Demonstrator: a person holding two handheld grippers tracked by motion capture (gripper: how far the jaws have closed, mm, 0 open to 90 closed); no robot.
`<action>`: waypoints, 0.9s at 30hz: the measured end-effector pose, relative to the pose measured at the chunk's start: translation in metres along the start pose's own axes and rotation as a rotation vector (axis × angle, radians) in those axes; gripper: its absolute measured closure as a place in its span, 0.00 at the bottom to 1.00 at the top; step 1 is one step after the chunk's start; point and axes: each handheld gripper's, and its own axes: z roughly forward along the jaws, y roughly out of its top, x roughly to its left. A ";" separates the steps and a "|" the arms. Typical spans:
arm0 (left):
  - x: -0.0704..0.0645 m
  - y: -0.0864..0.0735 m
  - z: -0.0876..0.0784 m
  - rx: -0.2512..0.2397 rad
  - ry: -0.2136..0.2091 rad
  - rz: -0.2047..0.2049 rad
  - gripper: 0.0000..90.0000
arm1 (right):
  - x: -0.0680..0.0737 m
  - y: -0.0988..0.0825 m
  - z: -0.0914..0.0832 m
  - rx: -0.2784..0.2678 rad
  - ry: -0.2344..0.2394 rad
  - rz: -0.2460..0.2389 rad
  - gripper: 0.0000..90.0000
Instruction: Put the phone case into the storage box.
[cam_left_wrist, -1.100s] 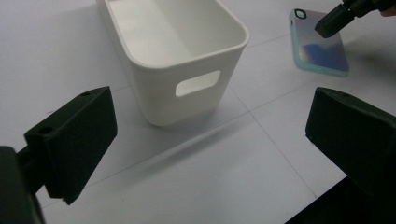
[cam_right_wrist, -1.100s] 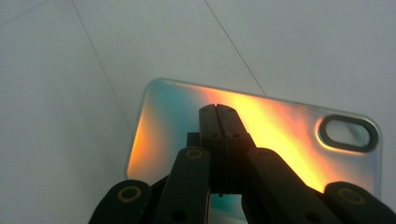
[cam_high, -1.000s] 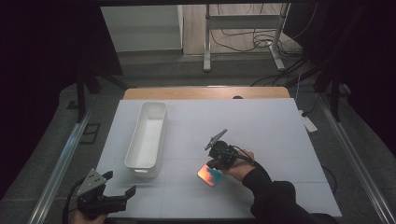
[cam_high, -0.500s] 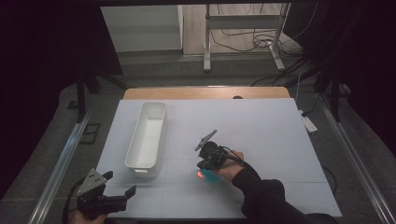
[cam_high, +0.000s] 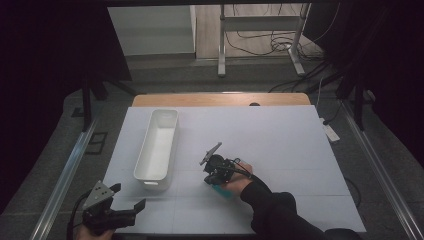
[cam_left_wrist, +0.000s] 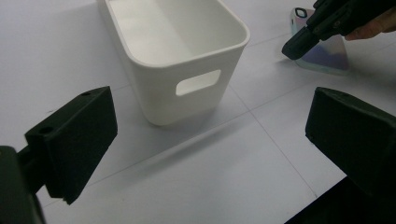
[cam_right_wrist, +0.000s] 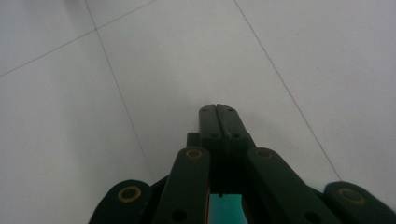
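Observation:
A flat, shiny object with a teal and pink sheen (cam_left_wrist: 322, 53) lies on the white table to the right of the white bin (cam_high: 157, 145). My right gripper (cam_high: 207, 180) is shut, nothing between its tips, and hovers low over the object's edge nearest the bin; whether it touches I cannot tell. In the right gripper view the closed jaws (cam_right_wrist: 217, 108) point at bare table, with a teal patch (cam_right_wrist: 225, 207) showing under them. My left gripper (cam_high: 117, 207) stands open at the table's front left corner, facing the bin's (cam_left_wrist: 173, 51) handle end.
The bin is empty and lies lengthwise away from me. A wooden strip (cam_high: 220, 99) runs along the table's far edge. Metal rails (cam_high: 65, 180) flank the table. Cables and a stand's legs lie on the floor beyond.
My right hand has moved left, toward the bin, so the gripper now covers most of the shiny object. The left gripper has stayed in place.

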 end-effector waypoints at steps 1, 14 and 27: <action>0.000 0.000 0.000 0.000 0.000 0.000 0.03 | 0.000 0.000 0.000 0.004 0.005 0.000 0.99; 0.000 0.000 0.000 0.001 0.000 -0.001 0.03 | 0.002 -0.008 -0.001 0.026 0.009 -0.006 0.99; 0.000 0.000 0.000 0.002 0.001 0.000 0.04 | 0.004 -0.022 -0.009 0.028 0.015 0.001 0.99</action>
